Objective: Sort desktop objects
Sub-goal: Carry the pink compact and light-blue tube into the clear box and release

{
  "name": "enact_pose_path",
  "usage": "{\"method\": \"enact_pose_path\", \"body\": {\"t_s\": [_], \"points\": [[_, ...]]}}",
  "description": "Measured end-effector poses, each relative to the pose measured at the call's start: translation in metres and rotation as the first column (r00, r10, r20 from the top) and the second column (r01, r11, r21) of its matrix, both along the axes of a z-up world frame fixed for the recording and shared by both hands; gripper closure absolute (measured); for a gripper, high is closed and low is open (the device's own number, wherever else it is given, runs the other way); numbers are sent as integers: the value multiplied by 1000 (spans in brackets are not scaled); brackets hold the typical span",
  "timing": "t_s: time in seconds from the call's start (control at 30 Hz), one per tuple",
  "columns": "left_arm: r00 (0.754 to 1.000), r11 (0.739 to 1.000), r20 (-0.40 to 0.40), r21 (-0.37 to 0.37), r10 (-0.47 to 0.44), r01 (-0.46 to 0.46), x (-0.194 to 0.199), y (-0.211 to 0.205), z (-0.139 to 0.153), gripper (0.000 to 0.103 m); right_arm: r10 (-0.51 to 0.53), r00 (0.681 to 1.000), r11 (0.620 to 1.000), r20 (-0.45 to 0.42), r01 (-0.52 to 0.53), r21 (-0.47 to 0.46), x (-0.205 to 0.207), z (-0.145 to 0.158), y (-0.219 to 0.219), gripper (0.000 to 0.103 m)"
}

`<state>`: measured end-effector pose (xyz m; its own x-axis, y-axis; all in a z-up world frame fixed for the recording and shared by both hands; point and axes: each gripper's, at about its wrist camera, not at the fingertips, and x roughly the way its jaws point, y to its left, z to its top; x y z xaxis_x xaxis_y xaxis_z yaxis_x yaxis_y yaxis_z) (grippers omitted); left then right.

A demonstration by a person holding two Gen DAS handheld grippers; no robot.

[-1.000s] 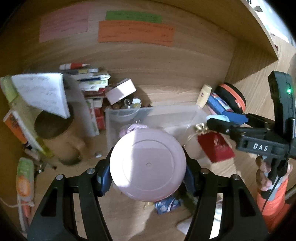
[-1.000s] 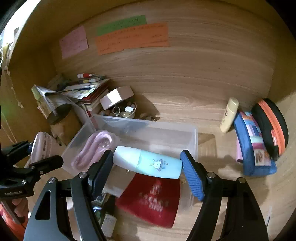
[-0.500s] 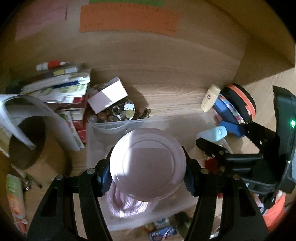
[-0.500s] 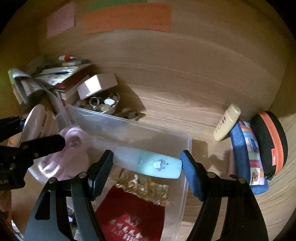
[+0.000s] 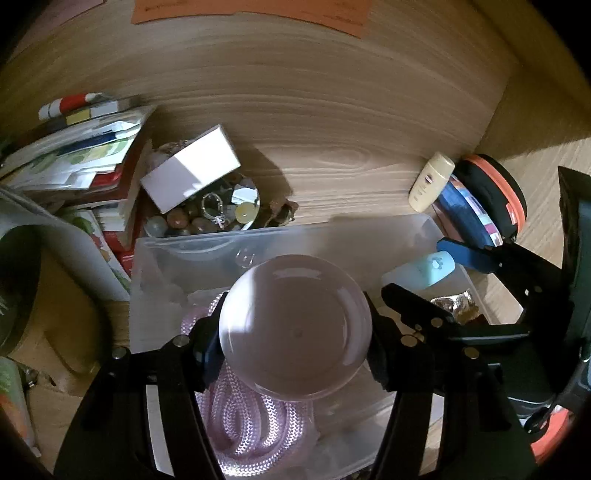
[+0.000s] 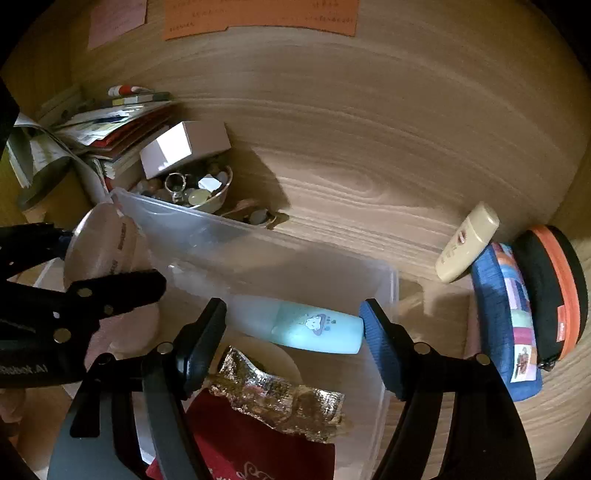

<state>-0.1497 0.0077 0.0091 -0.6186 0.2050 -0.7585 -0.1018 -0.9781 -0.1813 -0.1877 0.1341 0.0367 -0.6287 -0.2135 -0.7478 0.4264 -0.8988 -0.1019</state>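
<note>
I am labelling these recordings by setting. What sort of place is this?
Probably a home study desk set in a wooden alcove: orange paper notes on the back panel, a pile of books and booklets at the left, and a clear plastic storage bin for sorting.

Pretty dim and warm overall, heavy fisheye bending with black corners, hard shadows behind clutter, slight blur on back wall (image 5: 295, 92).
</note>
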Motion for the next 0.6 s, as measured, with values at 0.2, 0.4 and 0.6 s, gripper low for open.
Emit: {"method": "enact_pose_path", "body": {"t_s": [0.2, 0.4, 0.6], "points": [[1000, 1000, 14, 19, -6, 6, -1, 3, 4, 38, 23, 1000, 1000, 11, -23, 13, 1, -2, -4, 32], [1000, 998, 30, 64, -8, 6, 0, -3, 5, 35, 38, 999, 999, 28, -38, 13, 2, -3, -5, 31], [1000, 999, -12, 47, 10, -9, 9, -5, 16, 28, 52, 998, 999, 24, -52, 9, 9, 3, -6, 30]]}}
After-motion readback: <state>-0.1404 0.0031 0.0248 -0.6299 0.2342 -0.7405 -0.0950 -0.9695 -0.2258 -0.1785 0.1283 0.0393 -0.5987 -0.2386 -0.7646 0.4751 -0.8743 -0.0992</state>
